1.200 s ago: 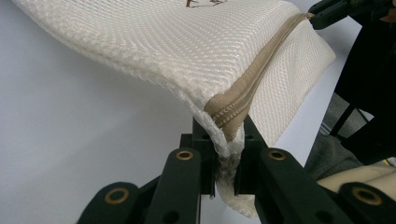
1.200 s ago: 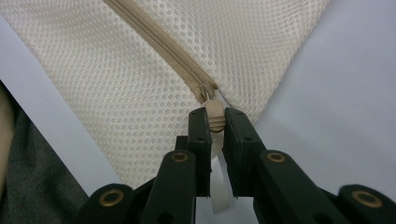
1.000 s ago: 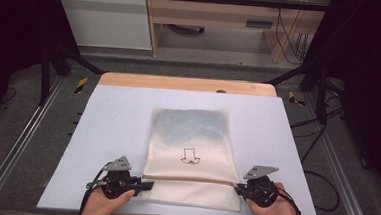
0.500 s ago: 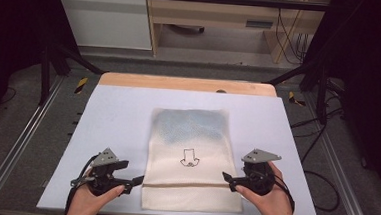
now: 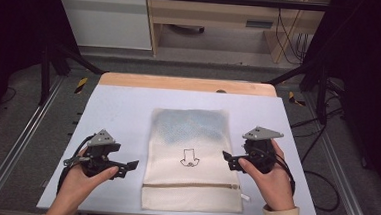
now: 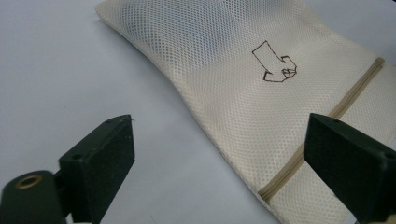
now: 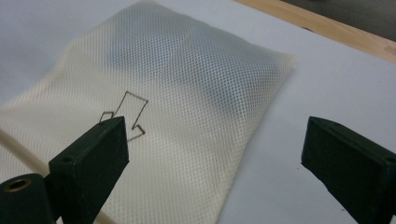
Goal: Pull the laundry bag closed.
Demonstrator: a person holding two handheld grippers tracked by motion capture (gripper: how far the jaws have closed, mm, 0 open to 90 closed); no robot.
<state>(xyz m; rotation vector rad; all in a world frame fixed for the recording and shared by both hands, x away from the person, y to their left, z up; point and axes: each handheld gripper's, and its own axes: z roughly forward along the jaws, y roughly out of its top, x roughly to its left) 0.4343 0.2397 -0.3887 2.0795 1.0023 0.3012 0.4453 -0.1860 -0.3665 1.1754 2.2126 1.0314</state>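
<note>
A cream mesh bag (image 5: 189, 137) lies flat in the middle of the pale table (image 5: 123, 108), with something bluish inside its far end. A drawn arrow (image 5: 190, 157) and a tan zipper (image 5: 191, 185) mark its near half. My left gripper (image 5: 130, 165) hovers just left of the bag's near corner, and its jaws have just been opening, with nothing between them. My right gripper (image 5: 227, 160) hangs at the bag's right edge, its jaws likewise just opened and empty. In the left gripper view the bag (image 6: 243, 56) and zipper (image 6: 327, 116) lie beyond the gripper (image 6: 219, 154). The right gripper view shows the bag (image 7: 187, 79) under the gripper (image 7: 215, 158).
A wooden strip (image 5: 180, 83) runs along the table's far edge. Metal rails (image 5: 21, 142) flank the table on both sides, with cables on the floor at the right. Bare table surface lies left and right of the bag.
Both grippers let go of the bag's near corners, opened, rose and drew outward. The bag's near end, held up before, now lies flat with the zipper in view.
</note>
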